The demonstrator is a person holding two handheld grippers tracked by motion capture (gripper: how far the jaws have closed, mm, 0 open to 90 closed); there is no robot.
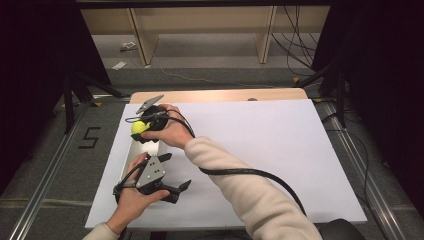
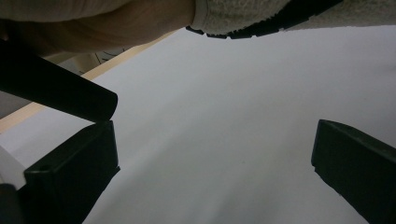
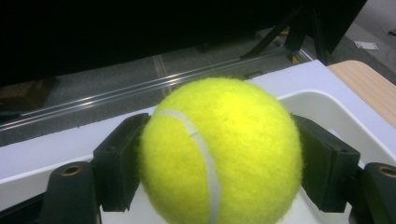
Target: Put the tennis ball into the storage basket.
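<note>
Above the white tray [image 3: 327,105] our right gripper [image 3: 219,154] clamps the tennis ball [image 3: 219,149] between its 2 jaws; our left gripper [image 2: 210,158] gapes wide, holding nothing, over the white sheet [image 2: 224,116].

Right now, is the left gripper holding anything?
No, the left gripper is open over the bare white sheet; nothing sits between its jaws.

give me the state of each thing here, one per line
tennis ball: clamped between the right tool's jaws, held above the tray
right tool: shut on the tennis ball
left tool: open, holding nothing, over the white sheet
white tray: lying on the table at its left side, what it holds is hidden
</note>
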